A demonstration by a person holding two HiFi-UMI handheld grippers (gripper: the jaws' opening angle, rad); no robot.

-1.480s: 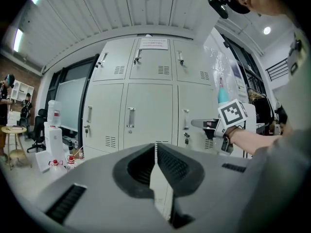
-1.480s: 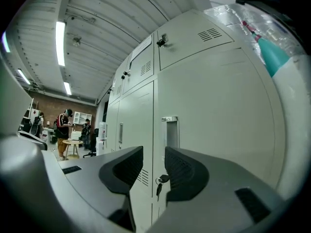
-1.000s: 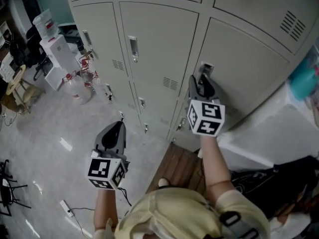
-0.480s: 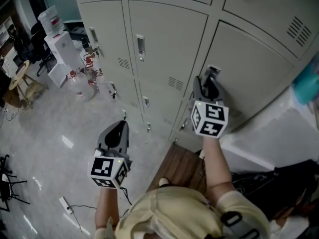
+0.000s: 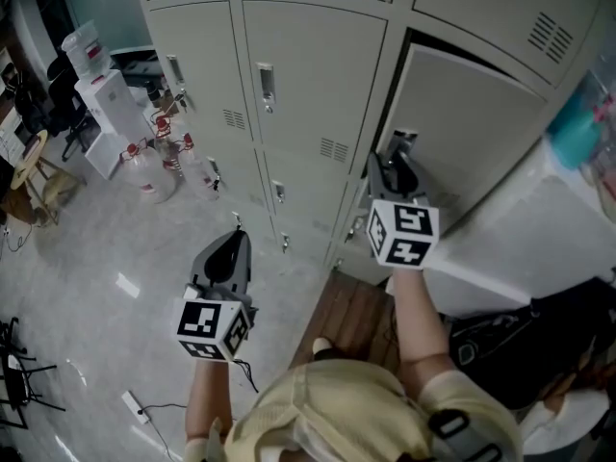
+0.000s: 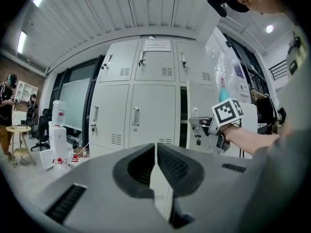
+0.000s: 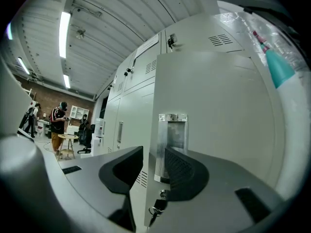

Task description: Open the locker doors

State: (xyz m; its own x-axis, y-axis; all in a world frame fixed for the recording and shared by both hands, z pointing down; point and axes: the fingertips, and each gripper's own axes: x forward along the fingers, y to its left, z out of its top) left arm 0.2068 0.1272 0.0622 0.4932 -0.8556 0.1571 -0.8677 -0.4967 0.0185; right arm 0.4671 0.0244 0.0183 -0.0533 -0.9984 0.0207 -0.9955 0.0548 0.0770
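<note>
- The locker door (image 5: 472, 133) at the right of the bank stands slightly ajar, with a dark gap along its top and left edges. Its free edge is on the left, so the hinges look to be on the far right side.
- Its handle (image 5: 400, 144) is a narrow upright recess set hard against that free edge, with keys (image 7: 156, 208) hanging in the lock just beneath.
- The right gripper (image 5: 393, 173) is at the handle and points level into the door. Its two fingers straddle the free edge and pinch it, one behind the edge and one on the handle plate (image 7: 172, 144).
- The swing from here would, I'd judge, come towards the person and out to the right, about that far edge.
- The left gripper (image 5: 223, 258) hangs well apart, lower and to the left, with its fingers pressed together on nothing. The right hand is plainly the nearer.
- The neighbouring doors (image 5: 308, 85) to the left remain shut.
- A second ago this door sat flush with no gap. The right gripper has drawn back with it since.
</note>
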